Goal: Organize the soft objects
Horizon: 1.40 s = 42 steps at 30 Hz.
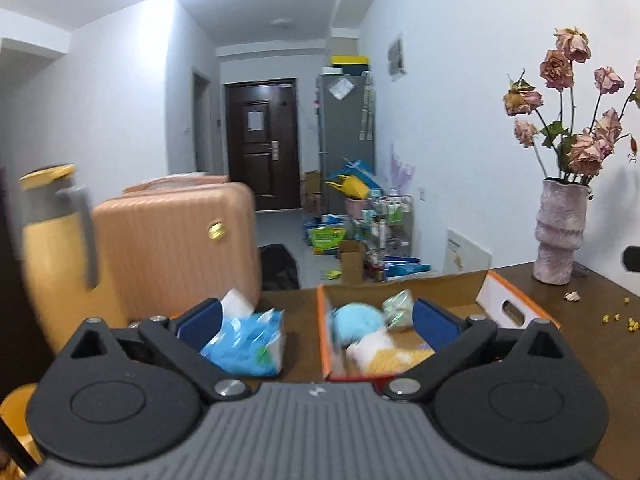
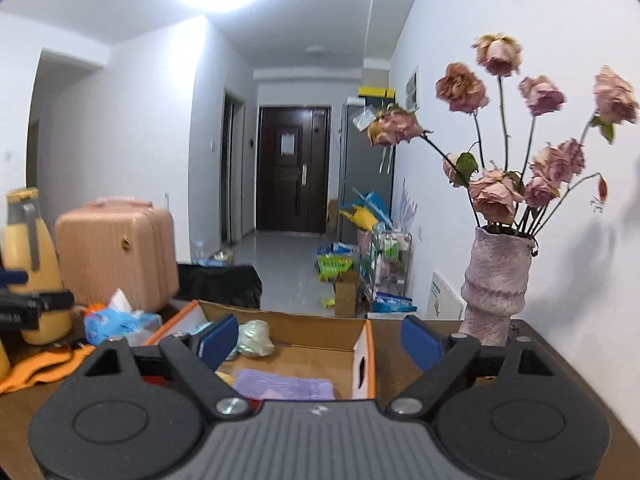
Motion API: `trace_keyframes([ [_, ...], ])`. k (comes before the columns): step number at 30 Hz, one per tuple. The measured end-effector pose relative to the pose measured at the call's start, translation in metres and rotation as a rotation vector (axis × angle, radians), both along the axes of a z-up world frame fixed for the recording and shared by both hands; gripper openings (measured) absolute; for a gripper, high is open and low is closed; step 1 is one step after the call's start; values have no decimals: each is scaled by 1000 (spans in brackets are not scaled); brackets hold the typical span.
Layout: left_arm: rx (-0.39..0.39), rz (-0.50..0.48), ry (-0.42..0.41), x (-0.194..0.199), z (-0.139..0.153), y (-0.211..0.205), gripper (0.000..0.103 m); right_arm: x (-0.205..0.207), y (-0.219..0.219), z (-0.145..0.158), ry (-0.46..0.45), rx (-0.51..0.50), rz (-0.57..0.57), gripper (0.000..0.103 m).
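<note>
An open cardboard box (image 1: 452, 284) with orange edges sits on the brown table (image 1: 600, 320). In it lie a blue fluffy thing (image 1: 356, 318), a white and yellow soft toy (image 1: 384, 354) and a crinkled greenish packet (image 1: 398, 308). A blue tissue pack (image 1: 248, 340) lies left of the box. My left gripper (image 1: 318, 320) is open and empty above the box's left wall. In the right wrist view the box (image 2: 320, 332) holds a purple cloth (image 2: 284, 384) and the packet (image 2: 254, 338). My right gripper (image 2: 320, 340) is open and empty over the box.
A pink vase of dried roses (image 2: 494, 288) stands at the table's back right, near the wall. A yellow bottle (image 1: 56, 256) and a pink suitcase (image 1: 180, 248) are at the left. An orange cloth (image 2: 44, 364) lies at the left edge.
</note>
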State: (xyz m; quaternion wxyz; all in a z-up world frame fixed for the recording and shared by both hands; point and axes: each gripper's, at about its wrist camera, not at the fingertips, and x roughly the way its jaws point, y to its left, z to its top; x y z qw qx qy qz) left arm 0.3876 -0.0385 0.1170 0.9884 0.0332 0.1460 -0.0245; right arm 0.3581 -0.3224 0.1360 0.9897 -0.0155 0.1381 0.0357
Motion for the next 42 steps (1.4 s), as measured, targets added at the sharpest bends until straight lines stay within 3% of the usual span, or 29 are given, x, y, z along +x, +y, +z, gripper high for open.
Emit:
trace_keyframes([
  [4, 80, 60, 49, -47, -19, 9, 103, -53, 16, -15, -32, -11, 23, 93],
  [6, 72, 38, 66, -76, -29, 17, 103, -82, 23, -24, -51, 3, 44, 100],
  [9, 30, 7, 88, -119, -43, 30, 103, -123, 34, -44, -46, 25, 79, 100],
  [16, 36, 26, 107, -191, -79, 54, 103, -196, 61, -95, 9, 5, 81, 100],
  [20, -20, 28, 190, -190, -93, 62, 103, -208, 66, -117, 73, 57, 114, 100],
  [25, -20, 43, 174, -184, -89, 65, 103, -199, 74, -116, 71, 5, 95, 100],
  [36, -12, 45, 198, -156, -94, 66, 103, -170, 66, -118, 92, 77, 63, 100],
  [42, 16, 37, 238, -112, -98, 64, 103, -136, 73, -123, 158, 121, 70, 98],
])
